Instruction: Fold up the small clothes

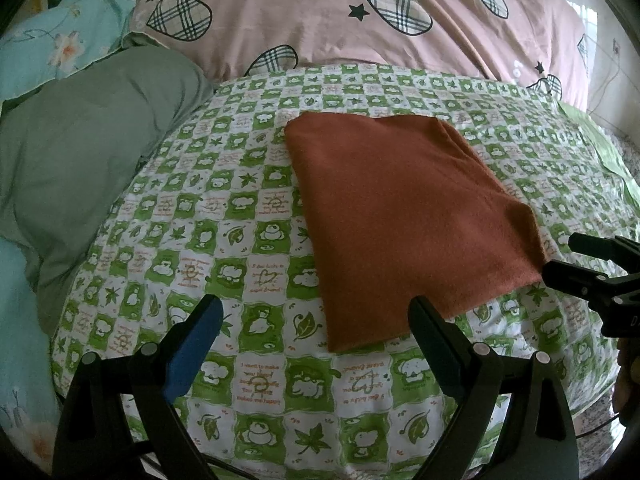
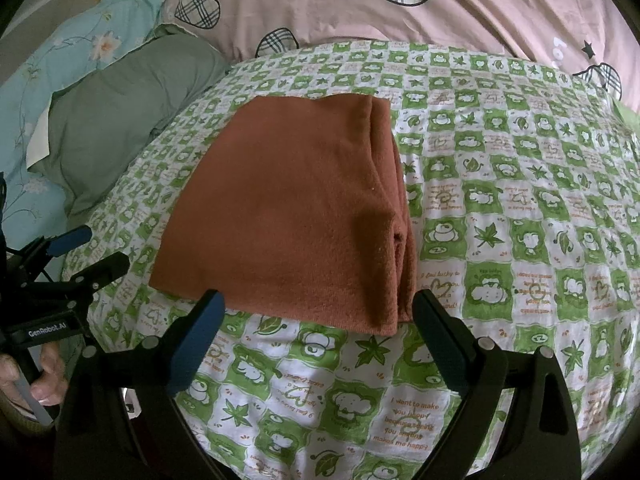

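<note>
A rust-orange garment (image 1: 404, 216) lies folded into a flat rectangle on the green-and-white patterned sheet (image 1: 224, 208). The same folded garment (image 2: 288, 216) shows layered edges along its right side in the right wrist view. My left gripper (image 1: 316, 312) is open just short of the garment's near left corner, holding nothing. My right gripper (image 2: 316, 308) is open too, its fingers astride the garment's near edge without touching it. The right gripper (image 1: 580, 264) also appears at the right edge of the left wrist view, and the left gripper (image 2: 92, 248) at the left edge of the right wrist view.
A pink quilt (image 1: 320, 12) with plaid hearts is piled at the back. A grey-green pillow (image 1: 88, 152) and a light blue floral pillow (image 1: 56, 44) lie at the left. A hand (image 2: 36, 376) holds the left gripper's handle.
</note>
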The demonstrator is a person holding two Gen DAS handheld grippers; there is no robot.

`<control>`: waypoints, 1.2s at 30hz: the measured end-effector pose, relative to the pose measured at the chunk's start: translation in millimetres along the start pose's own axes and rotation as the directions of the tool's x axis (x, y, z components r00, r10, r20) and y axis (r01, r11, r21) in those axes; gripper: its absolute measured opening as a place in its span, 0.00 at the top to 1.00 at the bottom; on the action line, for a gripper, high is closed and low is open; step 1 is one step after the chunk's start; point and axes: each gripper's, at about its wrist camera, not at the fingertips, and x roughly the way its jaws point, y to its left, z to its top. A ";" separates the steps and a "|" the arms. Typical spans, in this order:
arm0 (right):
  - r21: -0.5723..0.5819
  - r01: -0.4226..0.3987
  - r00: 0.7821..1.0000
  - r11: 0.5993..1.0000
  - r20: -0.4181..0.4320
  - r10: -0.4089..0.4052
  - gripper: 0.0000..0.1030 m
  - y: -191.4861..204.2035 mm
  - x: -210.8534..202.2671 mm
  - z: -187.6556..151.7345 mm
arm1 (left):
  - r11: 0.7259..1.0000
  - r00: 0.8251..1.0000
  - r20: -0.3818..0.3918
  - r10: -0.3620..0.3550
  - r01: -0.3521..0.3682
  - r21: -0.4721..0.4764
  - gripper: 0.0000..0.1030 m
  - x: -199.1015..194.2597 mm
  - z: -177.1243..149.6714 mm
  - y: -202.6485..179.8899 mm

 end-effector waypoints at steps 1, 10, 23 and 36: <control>0.000 0.000 1.000 1.000 0.001 0.000 0.08 0.0 0.0 -0.1 | 1.000 1.000 0.001 0.001 -0.001 0.001 0.09 -0.2 0.3 0.0; -0.002 0.002 1.000 1.000 0.008 -0.002 0.08 0.8 -4.0 0.4 | 1.000 1.000 0.010 0.002 -0.002 0.002 0.09 -5.3 0.9 0.3; 0.000 0.002 1.000 1.000 0.008 -0.002 0.08 1.2 -5.0 -0.4 | 1.000 1.000 0.012 0.005 -0.006 0.005 0.09 -6.9 1.0 -2.0; 0.000 0.003 1.000 1.000 0.010 -0.003 0.08 0.0 -5.5 -0.5 | 1.000 1.000 0.017 0.007 -0.008 0.013 0.09 -8.0 1.5 -4.8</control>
